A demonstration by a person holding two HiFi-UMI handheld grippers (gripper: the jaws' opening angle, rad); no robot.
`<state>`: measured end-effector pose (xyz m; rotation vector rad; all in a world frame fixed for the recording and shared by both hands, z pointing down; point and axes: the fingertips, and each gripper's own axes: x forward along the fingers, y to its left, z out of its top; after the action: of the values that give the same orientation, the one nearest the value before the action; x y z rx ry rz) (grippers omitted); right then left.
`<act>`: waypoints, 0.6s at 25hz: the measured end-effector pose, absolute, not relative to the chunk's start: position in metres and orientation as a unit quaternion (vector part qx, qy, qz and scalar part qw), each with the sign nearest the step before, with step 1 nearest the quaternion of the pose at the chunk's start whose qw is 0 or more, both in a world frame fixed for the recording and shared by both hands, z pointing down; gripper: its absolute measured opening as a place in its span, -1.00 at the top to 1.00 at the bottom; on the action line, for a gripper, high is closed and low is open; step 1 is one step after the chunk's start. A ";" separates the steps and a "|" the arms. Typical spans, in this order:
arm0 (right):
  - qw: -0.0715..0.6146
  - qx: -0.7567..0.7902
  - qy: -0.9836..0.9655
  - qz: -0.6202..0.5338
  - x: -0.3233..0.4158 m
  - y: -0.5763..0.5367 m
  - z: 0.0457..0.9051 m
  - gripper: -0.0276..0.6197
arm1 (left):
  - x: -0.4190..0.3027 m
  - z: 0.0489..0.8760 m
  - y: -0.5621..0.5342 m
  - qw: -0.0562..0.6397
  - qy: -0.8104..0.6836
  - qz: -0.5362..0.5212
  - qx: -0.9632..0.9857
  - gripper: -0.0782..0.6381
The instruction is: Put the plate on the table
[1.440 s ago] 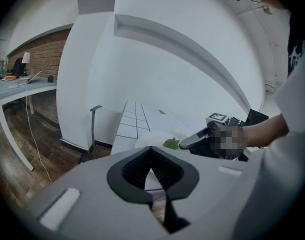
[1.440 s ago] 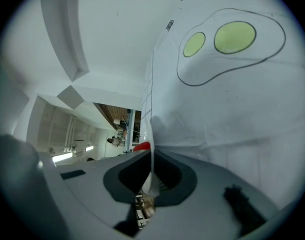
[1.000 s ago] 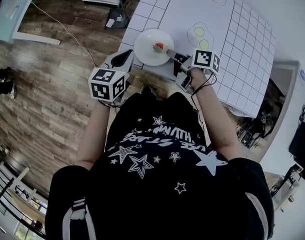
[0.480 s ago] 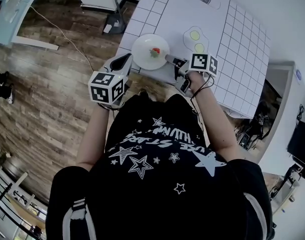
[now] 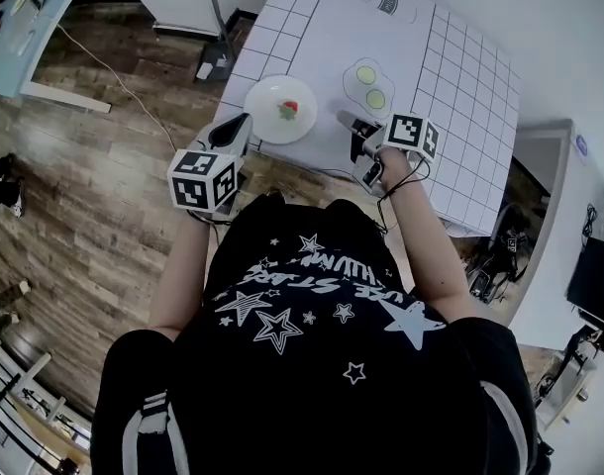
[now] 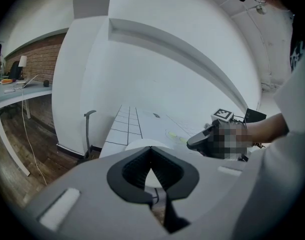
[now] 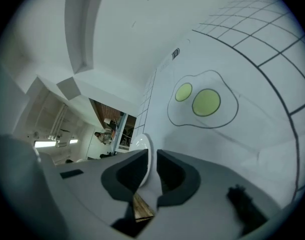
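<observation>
Resting on table (image 5: 460, 87): plate (image 5: 267, 119) | left tool (image 5: 235, 125) clenched; right tool (image 5: 344, 119) released | head view: apart

Plate (image 5: 280, 110): white, smooth, glossy, ceramic by the look
Table (image 5: 460, 97): white matt top, paper-like, printed with thin dark grid lines
Floor (image 5: 94, 196): brown wood planks, visible grain, low sheen
Left gripper (image 6: 151, 154) and right gripper (image 7: 152, 158): grey matt plastic shells, smooth; pads (image 6: 135, 170) black, ribbed, rubbery
Shirt (image 5: 312, 364): black cloth, white printed stars
Wall (image 6: 37, 59), seen in the left gripper view: rough red-brown brick, matt
</observation>
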<state>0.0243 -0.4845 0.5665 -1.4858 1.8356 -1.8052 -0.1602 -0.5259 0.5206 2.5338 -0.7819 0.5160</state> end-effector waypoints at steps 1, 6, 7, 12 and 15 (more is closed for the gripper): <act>0.082 -0.499 0.618 -0.602 0.030 -0.482 0.566 0.75 | -0.157 0.519 -0.523 0.216 -0.284 0.185 0.916 0.76; 0.094 -0.495 0.626 -0.595 0.053 -0.470 0.553 0.82 | -0.138 0.510 -0.506 0.214 -0.288 0.186 0.915 0.76; 0.094 -0.493 0.630 -0.593 0.057 -0.467 0.551 0.82 | -0.134 0.510 -0.501 0.214 -0.287 0.188 0.914 0.76; 0.090 -0.485 0.639 -0.590 0.080 -0.440 0.545 0.83 | -0.101 0.511 -0.477 0.214 -0.280 0.199 0.915 0.76; 0.093 -0.483 0.640 -0.590 0.102 -0.422 0.540 0.83 | -0.076 0.507 -0.461 0.213 -0.274 0.198 0.917 0.76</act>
<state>0.1023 -0.4218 0.5405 -1.4338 1.8999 -1.7514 -0.0756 -0.4612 0.5071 2.5444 -0.7592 0.5507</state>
